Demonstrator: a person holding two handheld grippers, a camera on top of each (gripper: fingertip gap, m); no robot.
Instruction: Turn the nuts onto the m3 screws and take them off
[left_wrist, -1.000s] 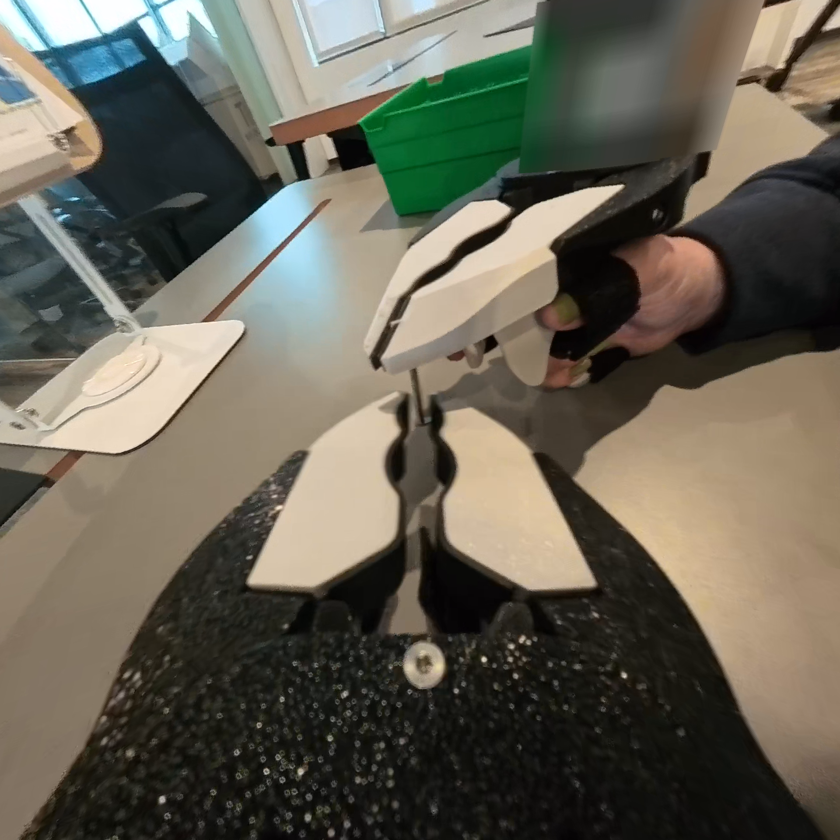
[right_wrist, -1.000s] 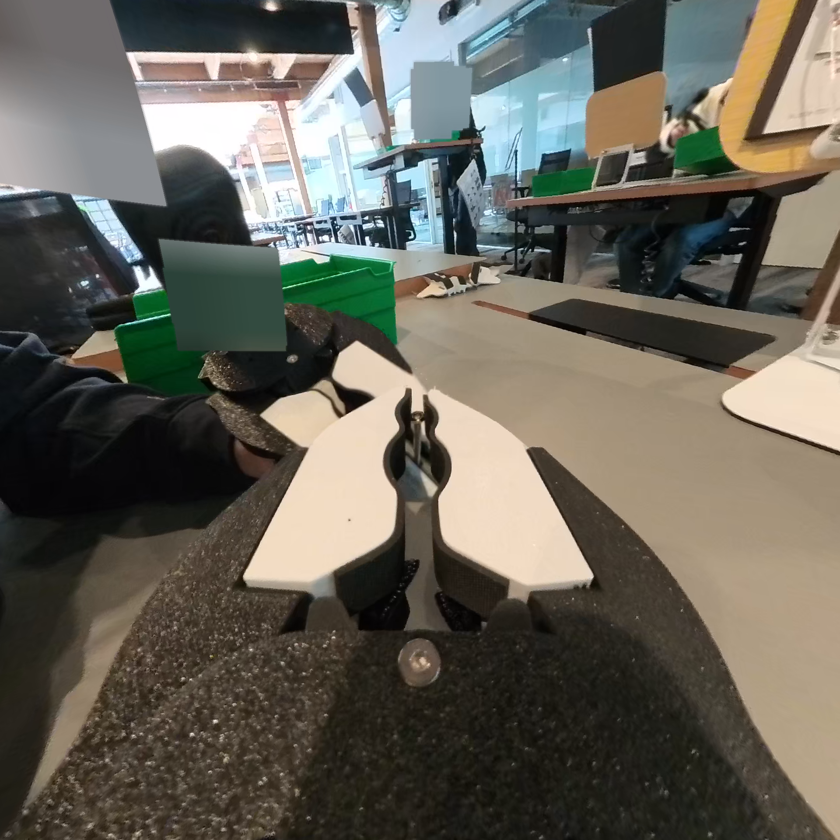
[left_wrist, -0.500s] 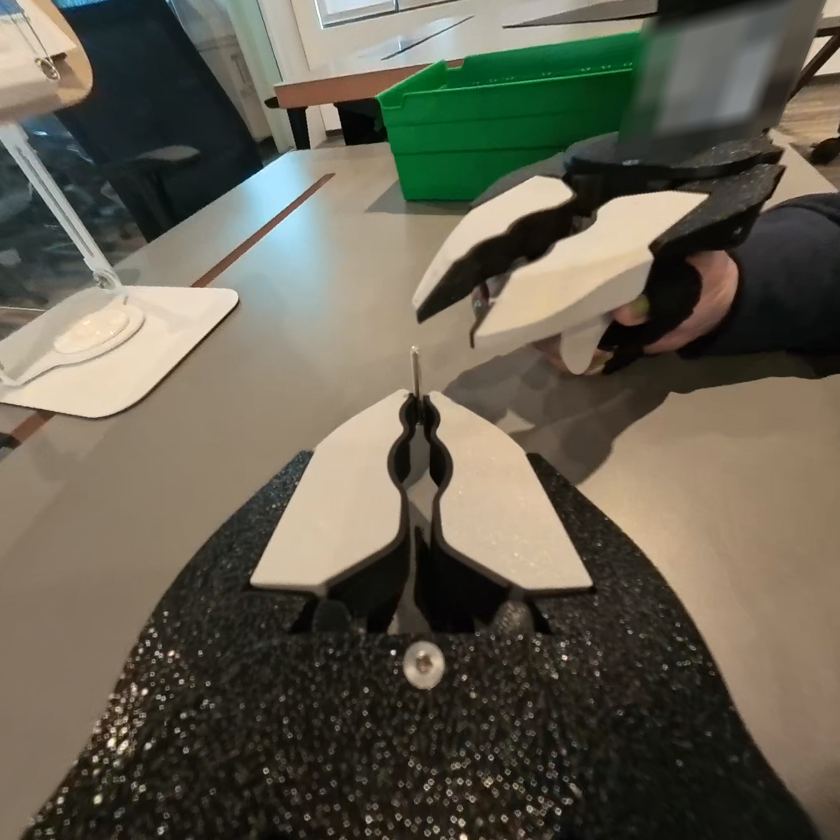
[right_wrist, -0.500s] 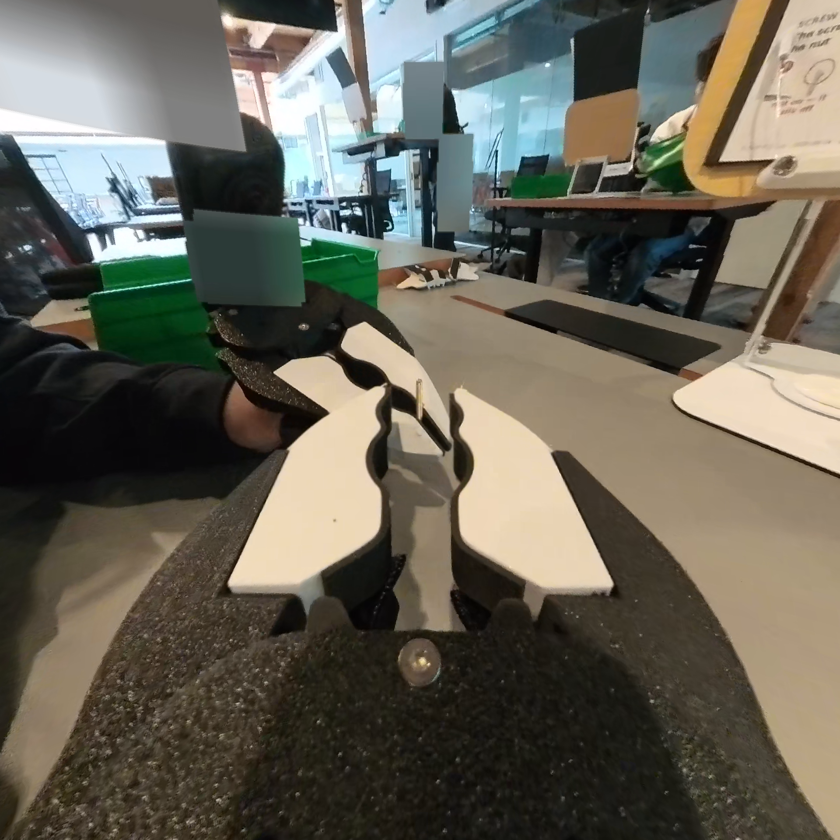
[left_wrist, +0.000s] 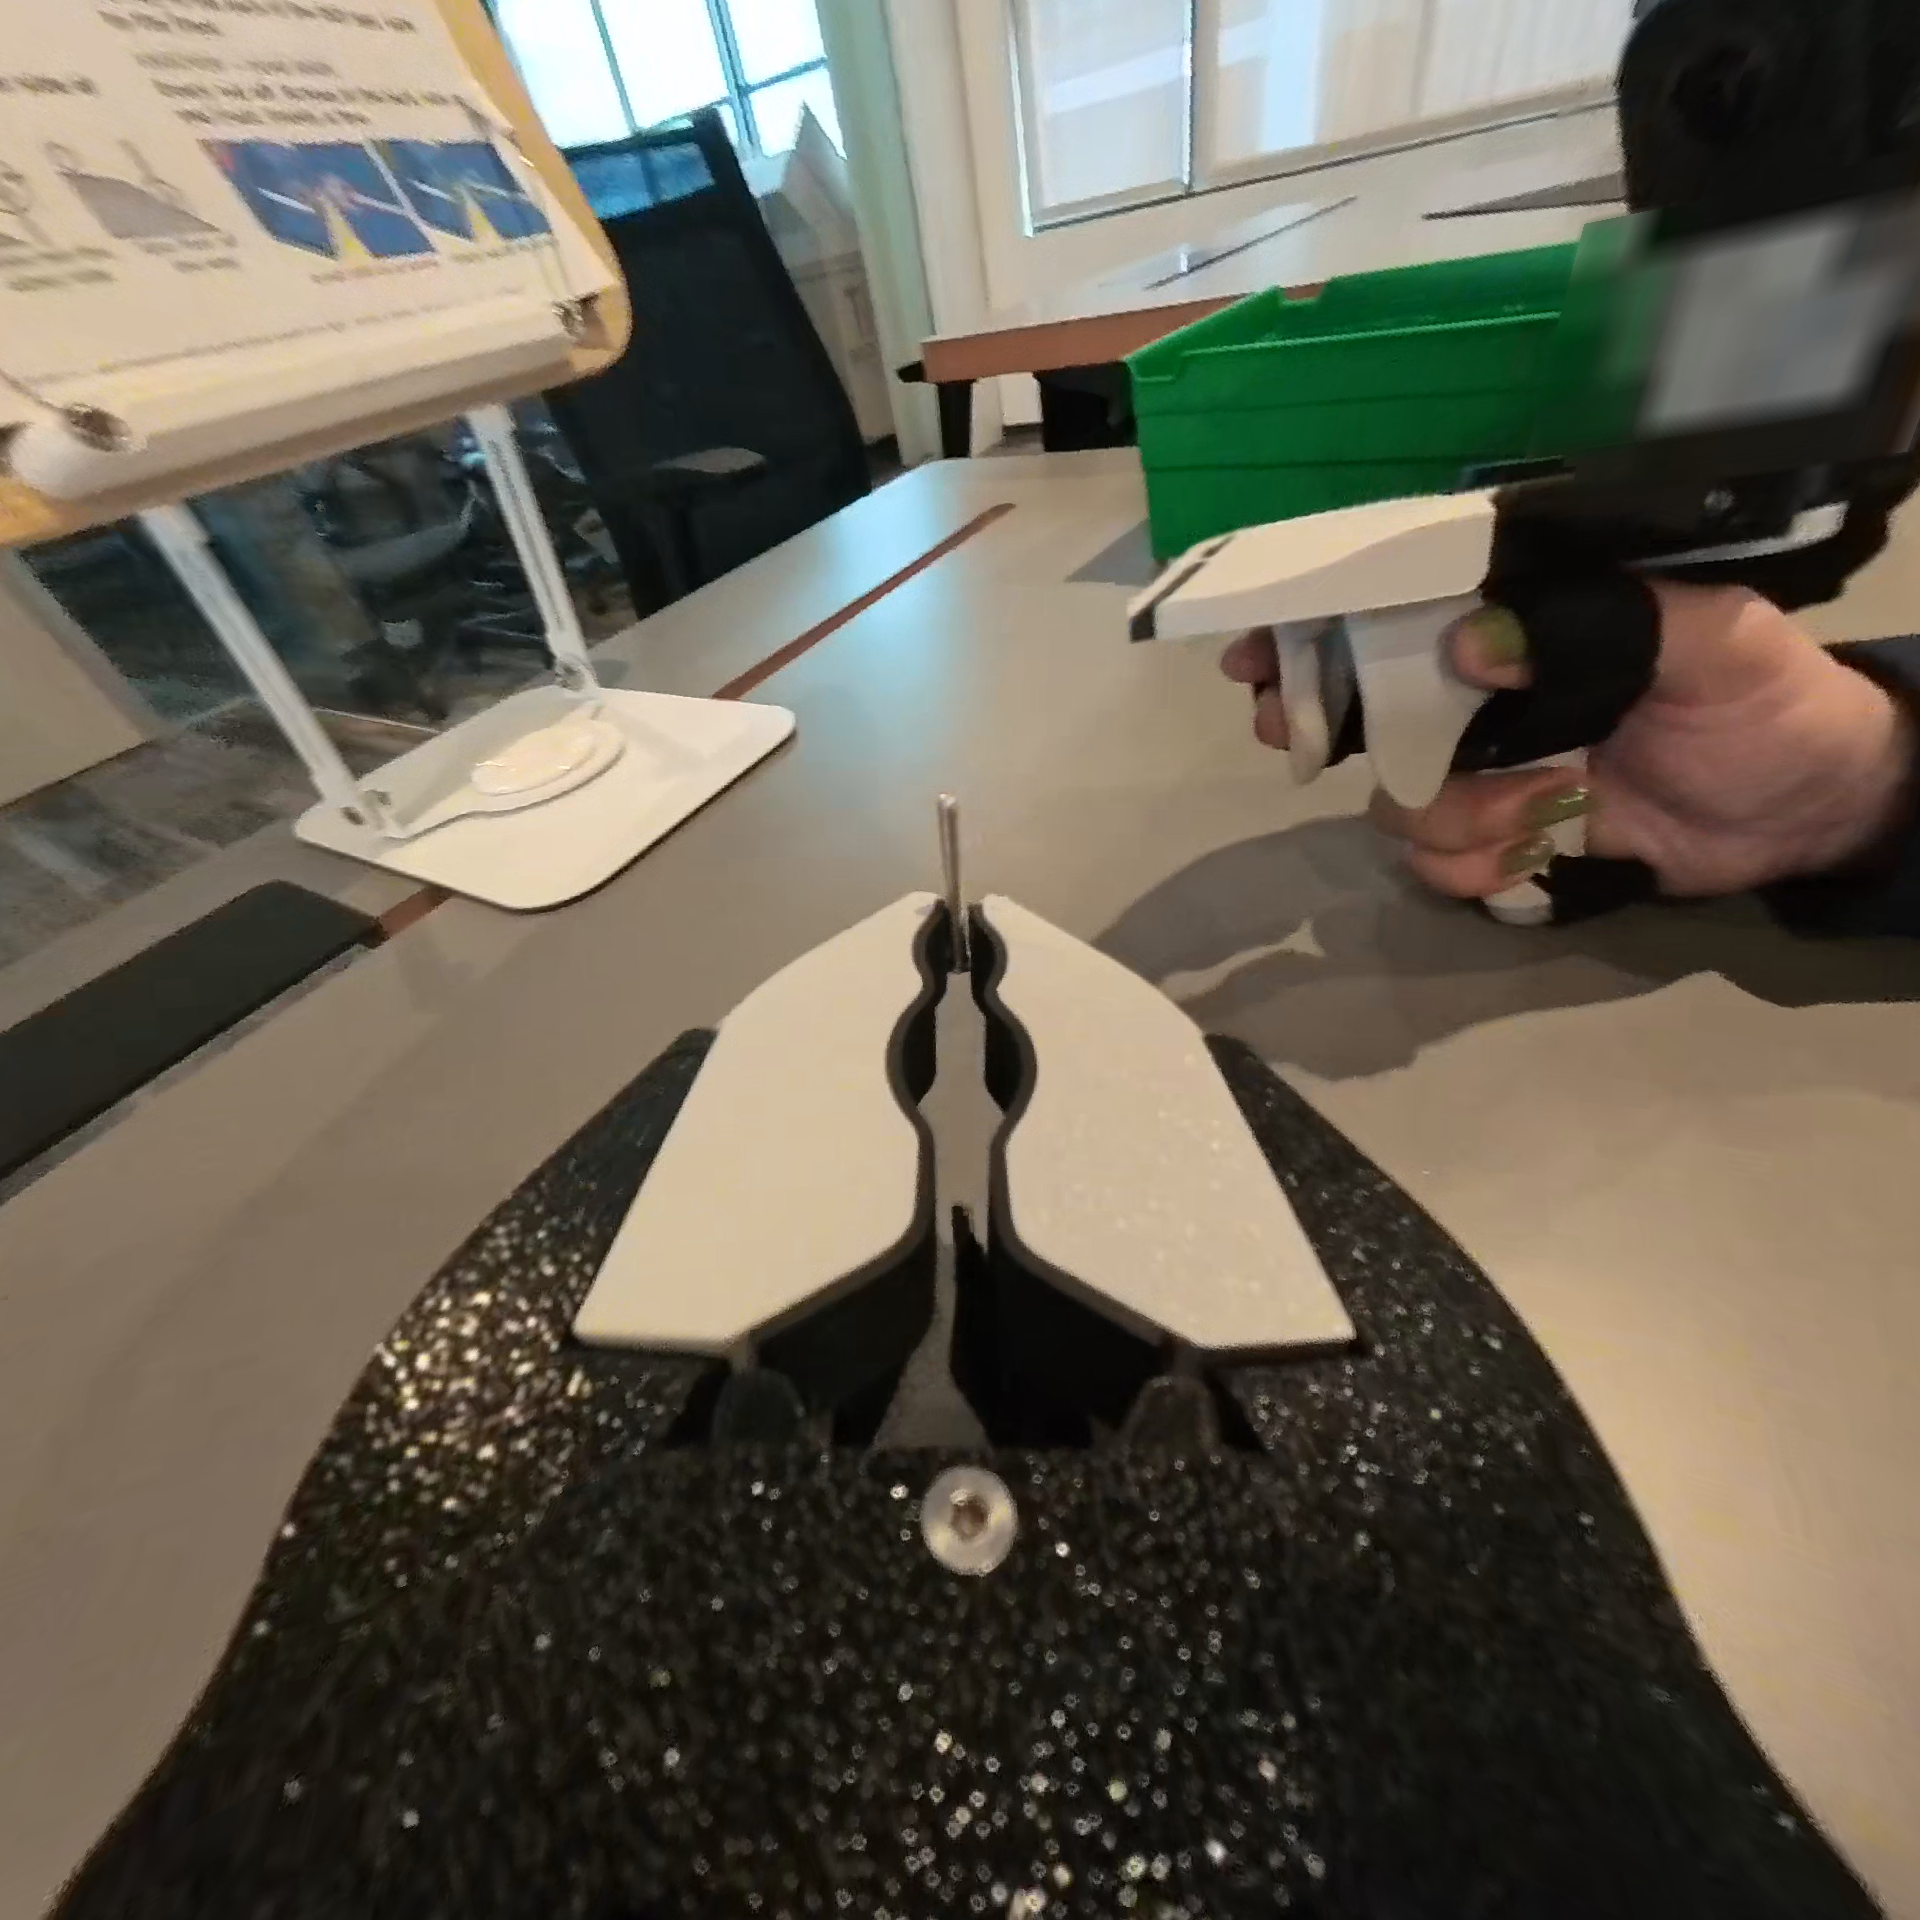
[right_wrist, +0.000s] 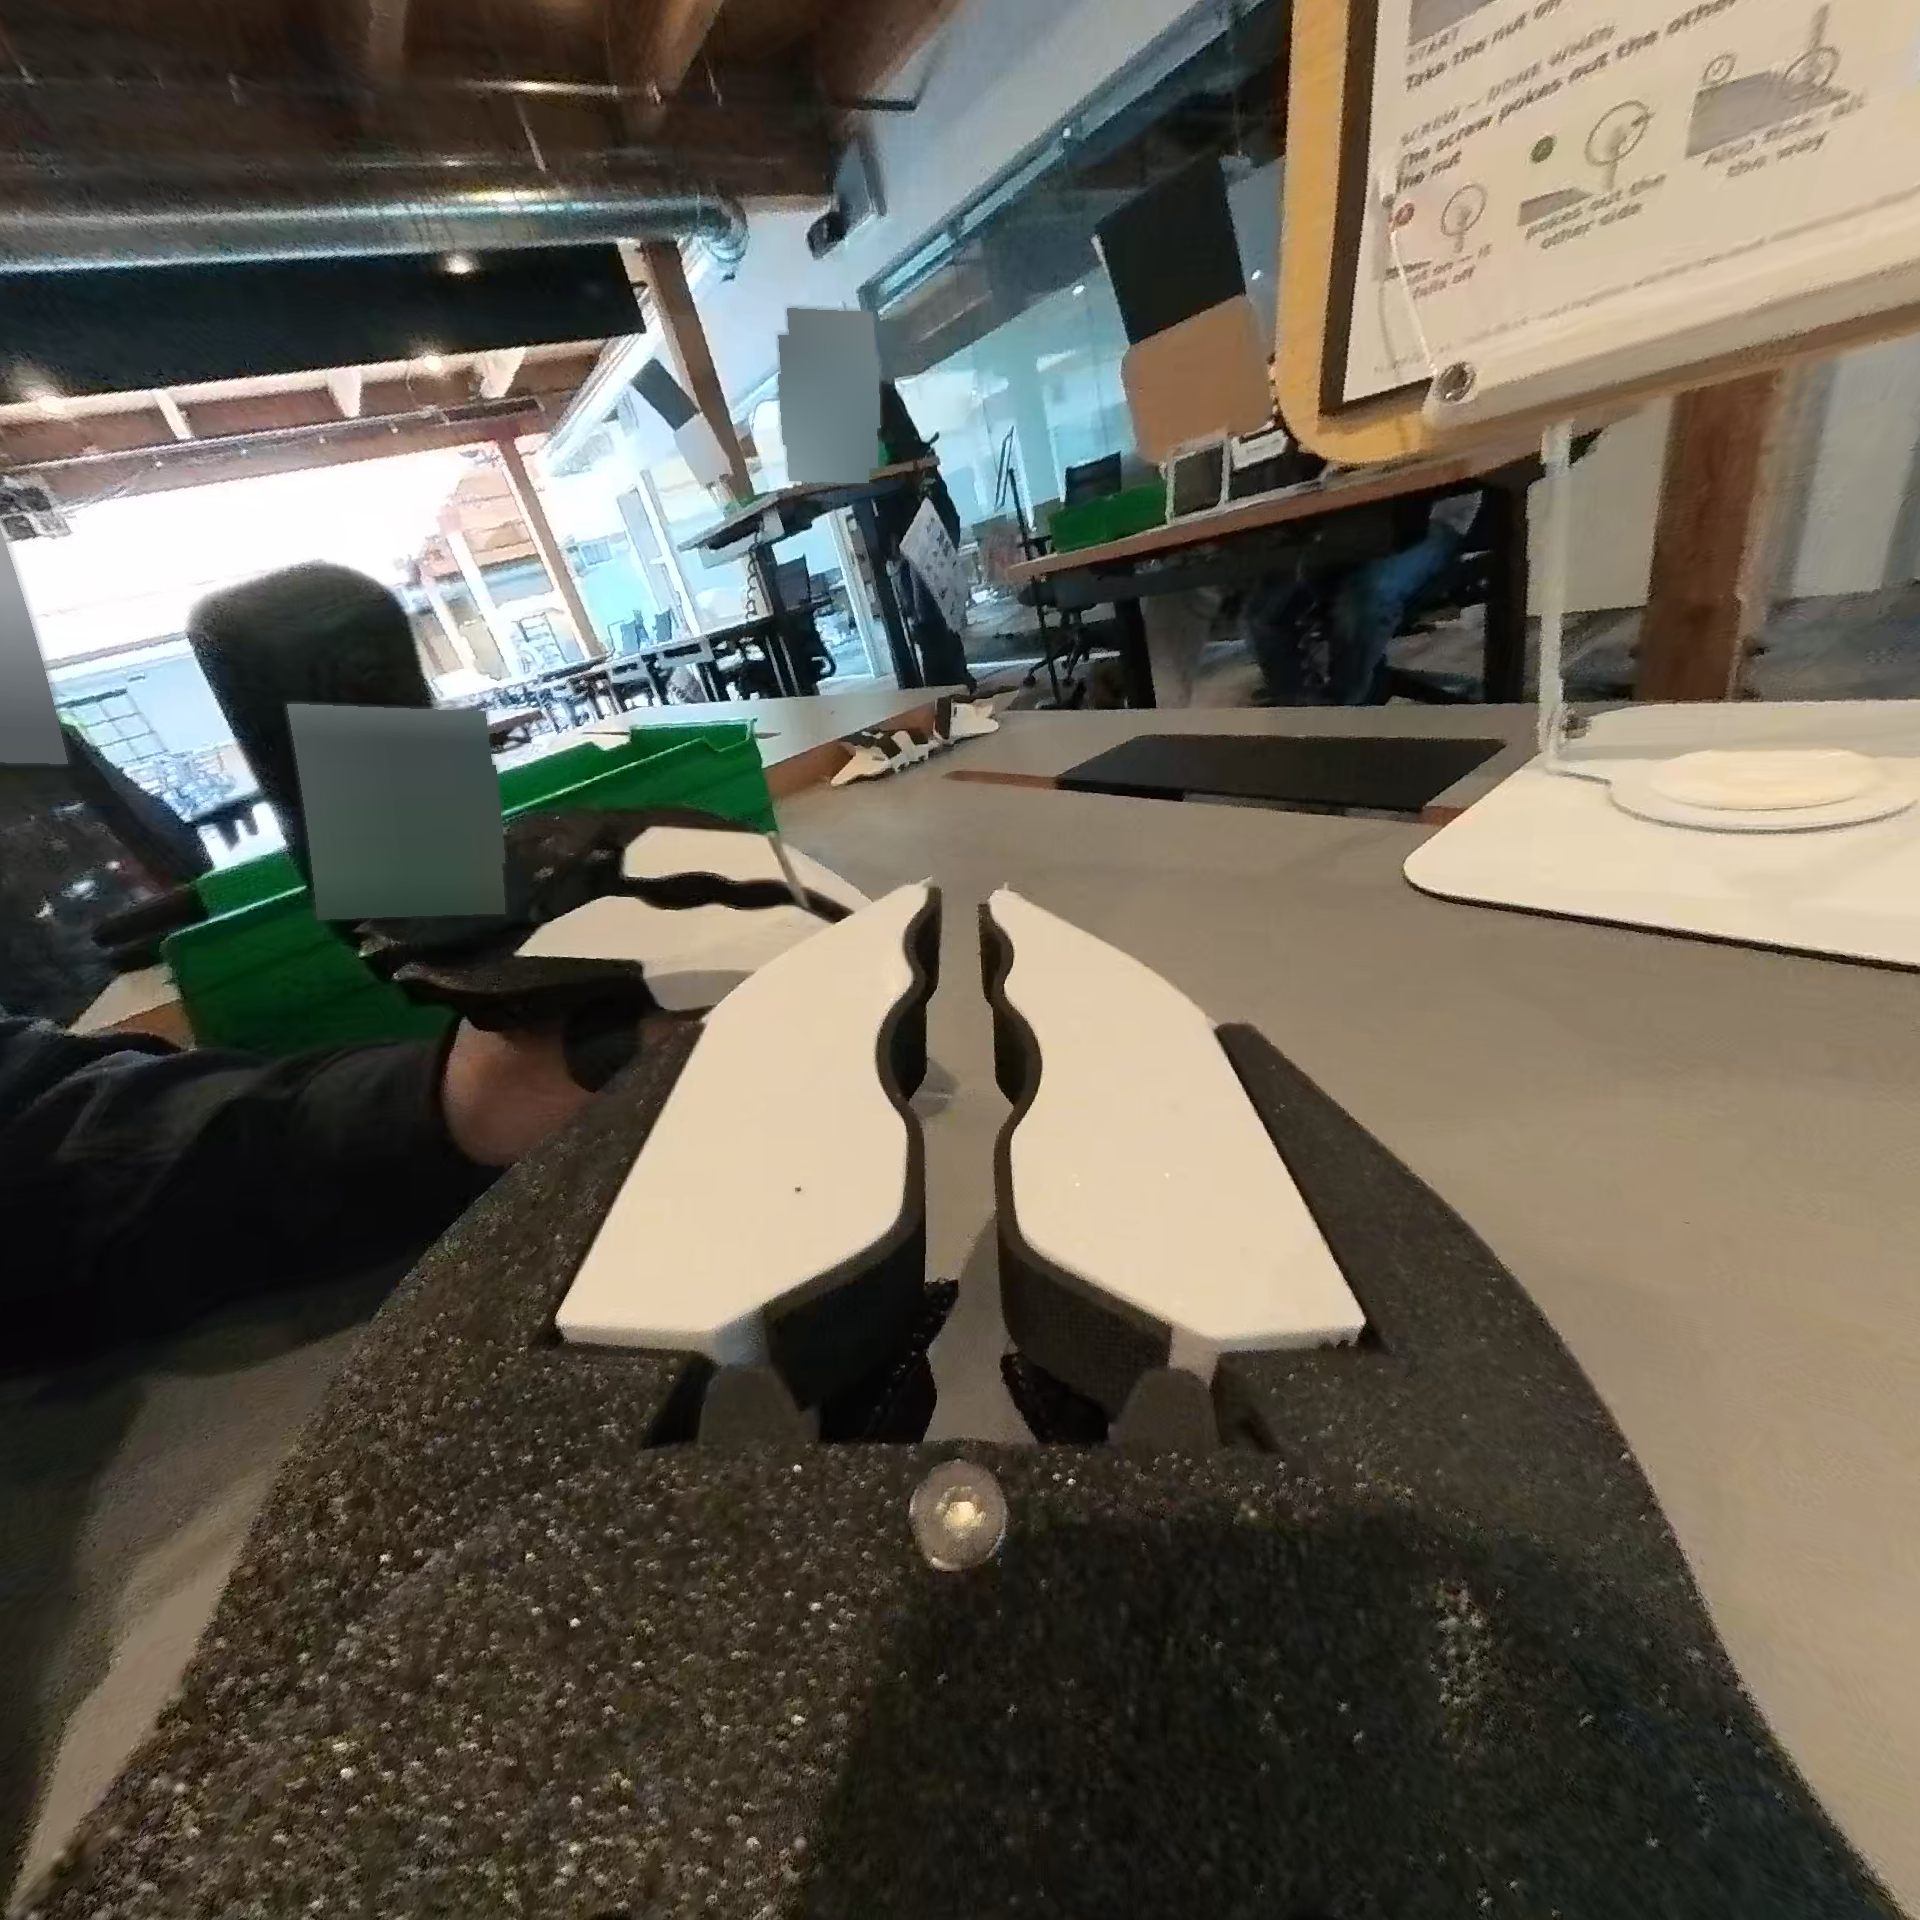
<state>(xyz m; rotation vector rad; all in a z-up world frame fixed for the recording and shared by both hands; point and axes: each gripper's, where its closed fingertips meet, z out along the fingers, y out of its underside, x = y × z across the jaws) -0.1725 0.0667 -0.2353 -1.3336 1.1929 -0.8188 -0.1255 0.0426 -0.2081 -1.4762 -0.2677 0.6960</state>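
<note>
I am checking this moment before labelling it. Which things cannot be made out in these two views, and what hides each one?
- Nut: none visible in either view; too small or hidden to tell where it is.
- Screw lower end: left wrist view, hidden between the left gripper fingertips.
- Right gripper tips: a narrow gap shows; whether anything sits inside is unclear.
- Green bin contents: both views, hidden by its wall.

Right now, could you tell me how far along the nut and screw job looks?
In hand: the left tool is shut on the screw, which stands upright with a bare tip. No nut shows on it, so that nut looks already off. The right tool sits apart with a narrow gap and nothing visible in it. Whether more screws are left is not visible.
</note>
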